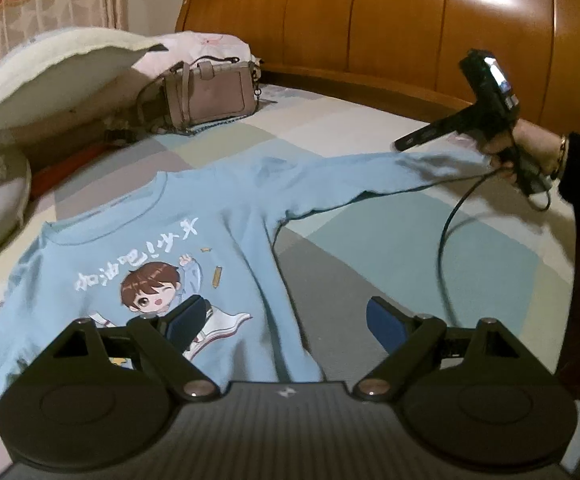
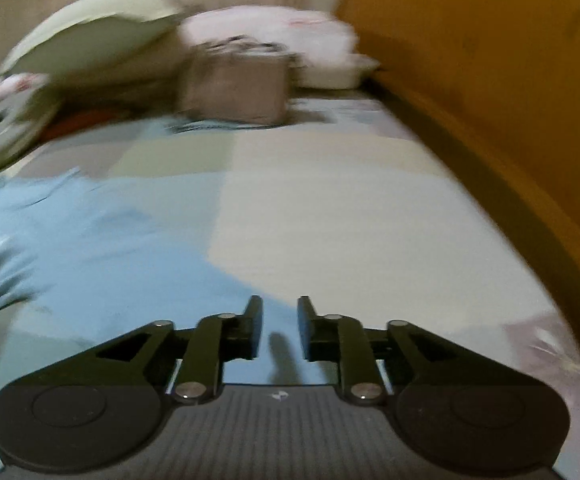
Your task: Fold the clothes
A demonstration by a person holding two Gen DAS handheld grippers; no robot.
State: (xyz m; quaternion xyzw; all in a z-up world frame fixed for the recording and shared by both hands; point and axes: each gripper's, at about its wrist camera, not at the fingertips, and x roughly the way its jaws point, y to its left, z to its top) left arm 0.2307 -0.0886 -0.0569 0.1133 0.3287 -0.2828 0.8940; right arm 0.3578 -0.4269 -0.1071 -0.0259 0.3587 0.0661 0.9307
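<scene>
Blue sweatshirt [image 1: 162, 248] lies print-up on the checked bedspread [image 1: 389, 236], collar toward the far side, body near-left. One sleeve [image 1: 349, 176] is stretched out to the right, lifted off the bed near its cuff; the other sleeve runs off the near-left edge of view.

R gripper [image 1: 405, 142], seen from the left wrist cam, is held in a hand [image 1: 529, 152] at the far right, just above the cuff end. Cuff looks pinched at the hand/handle rather than btwn the fingers, but can't tell for sure. From its own cam, R gripper [image 2: 280, 328] has a narrow gap btwn the jaws w/ nothing in it; sleeve cloth lies below. Frame is blurred, so it's moving.

L gripper [image 1: 286, 316] hovers over the near hem, jaws spread wide, holding nothing.

Judgement: sleeve is either being pulled out to flatten, or about to be folded in across the chest. Fits both.

Either way, to do it well:
- keep sleeve taut, no twist at the shoulder seam
- L side should pin the body so the shirt doesn't slide right
- watch the cable [image 1: 449, 232] trailing over the bed; could snag cloth

Handbag [image 1: 210, 96] and pillows [image 1: 58, 76] sit far-left, well clear.
</scene>
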